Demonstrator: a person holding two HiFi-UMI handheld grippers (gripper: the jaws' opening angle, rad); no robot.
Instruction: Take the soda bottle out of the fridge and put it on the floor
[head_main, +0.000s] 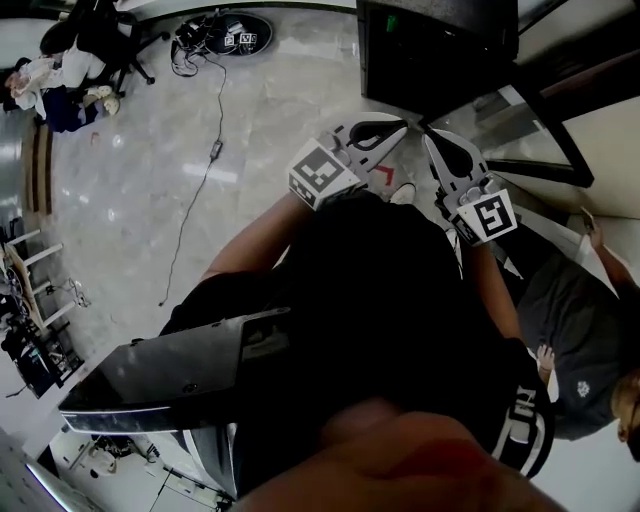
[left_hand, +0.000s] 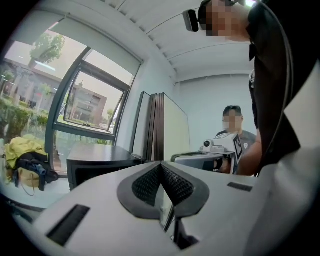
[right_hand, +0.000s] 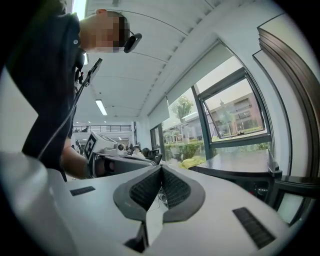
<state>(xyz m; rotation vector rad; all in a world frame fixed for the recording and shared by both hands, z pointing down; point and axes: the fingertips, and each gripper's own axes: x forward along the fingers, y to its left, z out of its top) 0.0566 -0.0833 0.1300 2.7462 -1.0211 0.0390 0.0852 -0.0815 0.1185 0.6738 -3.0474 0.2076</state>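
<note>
A person holds both grippers up at chest height, side by side. The left gripper (left_hand: 161, 166) is clenched, its dark pads pressed together on nothing; the right gripper (right_hand: 161, 168) is likewise clenched and empty. A black cabinet (head_main: 440, 50) stands just ahead on the pale floor (head_main: 150, 200). The soda bottle shows in no view.

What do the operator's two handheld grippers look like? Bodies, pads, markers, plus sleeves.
The left gripper and right gripper both have pale grey plastic bodies with tapered jaws lined in dark dimpled rubber pads. Each carries a white cube printed with black square markers: left cube, right cube. No cables show on either. The person wears a black short-sleeved top.
</note>
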